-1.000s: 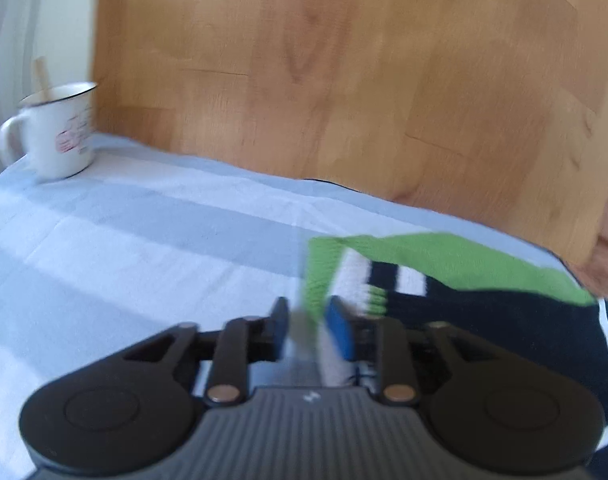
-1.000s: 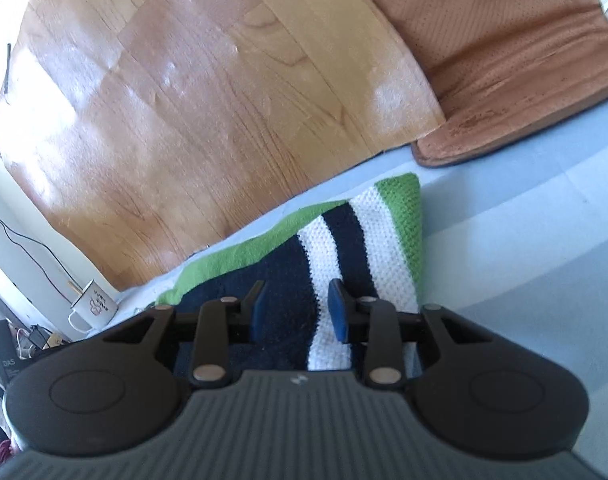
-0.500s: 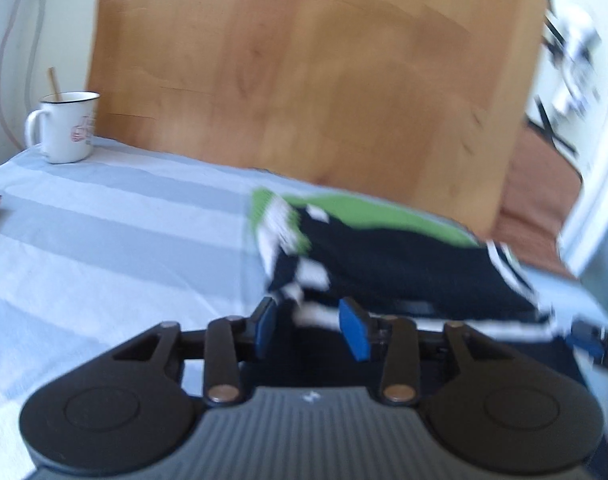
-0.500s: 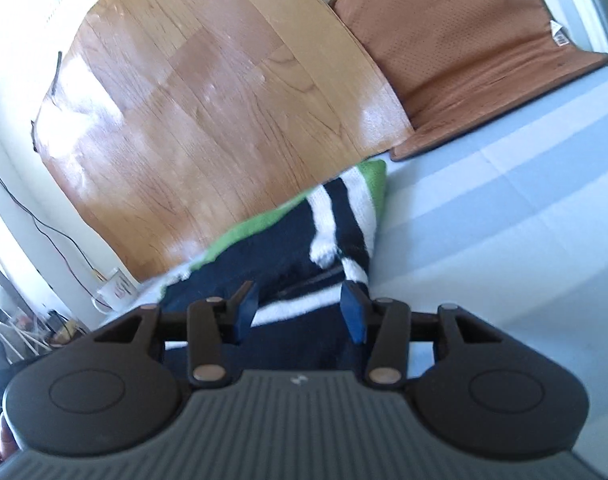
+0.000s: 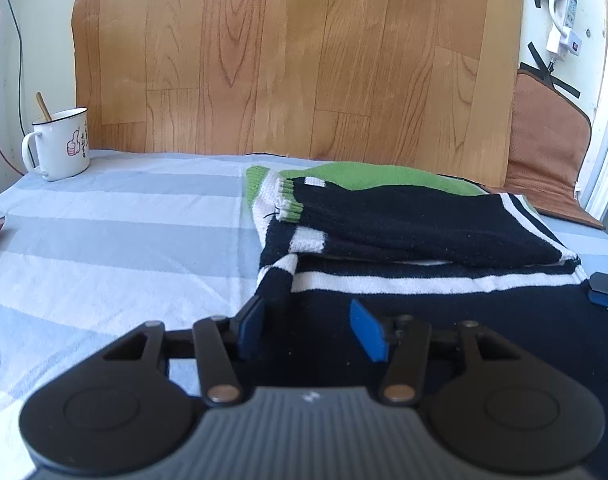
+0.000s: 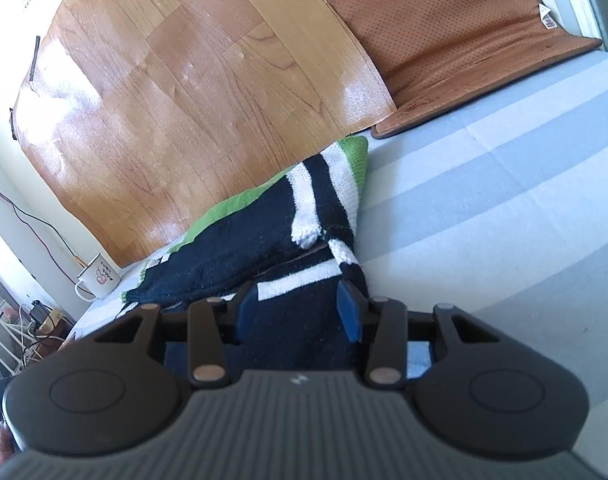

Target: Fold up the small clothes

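A knitted sweater point(image 5: 423, 220), navy with white and green stripes, lies folded on the blue-and-white striped cloth point(image 5: 104, 240). My left gripper point(image 5: 309, 328) hovers over its near left corner. Its jaws are opening, with dark knit lying under the gap and the pads point(image 5: 252, 326) clear of it. In the right wrist view my right gripper point(image 6: 299, 310) sits over the sweater's point(image 6: 264, 240) near right corner. Its jaws are closing slightly around dark knit, and the pads point(image 6: 349, 312) do not visibly press it. A tip of the right gripper point(image 5: 605, 288) shows at the left view's right edge.
A white enamel mug point(image 5: 60, 148) with a spoon stands at the cloth's far left corner, also the mug point(image 6: 98, 278) in the right view. A wood-pattern sheet point(image 5: 296, 60) backs the cloth. A brown cushion point(image 6: 463, 40) leans at the far right. Cables and clutter point(image 6: 20, 332) lie beyond the left edge.
The left gripper let go of the green-cuffed edge, spread wider and shifted to the sweater's near corner. The right gripper drew back toward the near edge. A folded layer now rests on the sweater.
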